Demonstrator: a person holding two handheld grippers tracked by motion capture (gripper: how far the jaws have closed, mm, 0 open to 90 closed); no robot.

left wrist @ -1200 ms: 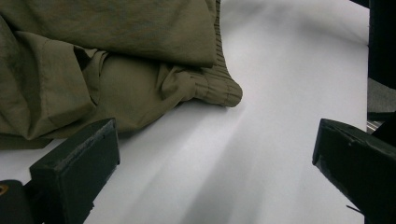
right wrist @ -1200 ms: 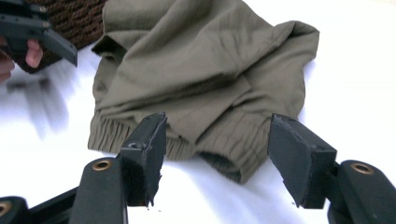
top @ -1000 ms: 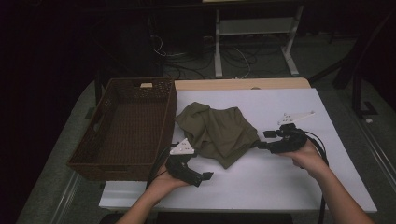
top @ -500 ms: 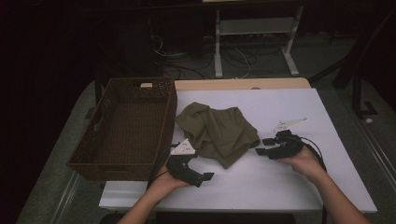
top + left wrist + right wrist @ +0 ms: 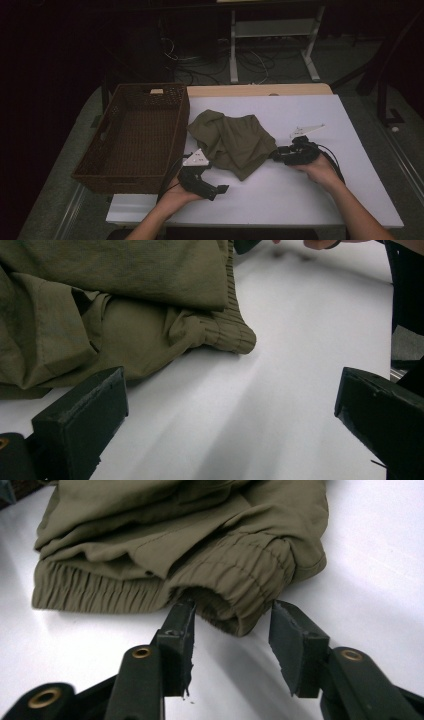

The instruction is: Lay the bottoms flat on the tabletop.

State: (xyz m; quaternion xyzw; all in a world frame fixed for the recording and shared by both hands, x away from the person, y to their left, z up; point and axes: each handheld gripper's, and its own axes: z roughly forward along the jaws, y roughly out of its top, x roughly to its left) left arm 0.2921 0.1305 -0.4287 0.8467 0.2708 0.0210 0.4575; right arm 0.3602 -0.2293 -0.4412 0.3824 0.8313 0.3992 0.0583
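My left hand (image 5: 176, 194) comes in from the bottom edge with the forearm angled up and to the right, wrapped around my left hand-held gripper (image 5: 222, 189), which lies low and points to the right. Its two black jaws stand wide apart, one at each lower corner of the left gripper view. My right hand (image 5: 320, 170) reaches in from the lower right, the forearm slanting up and to the left, and holds my right hand-held gripper (image 5: 274, 154) pointing left. Its jaws are parted with a moderate gap between the pads (image 5: 181, 630), tips level. Both cables trail back along my wrists.
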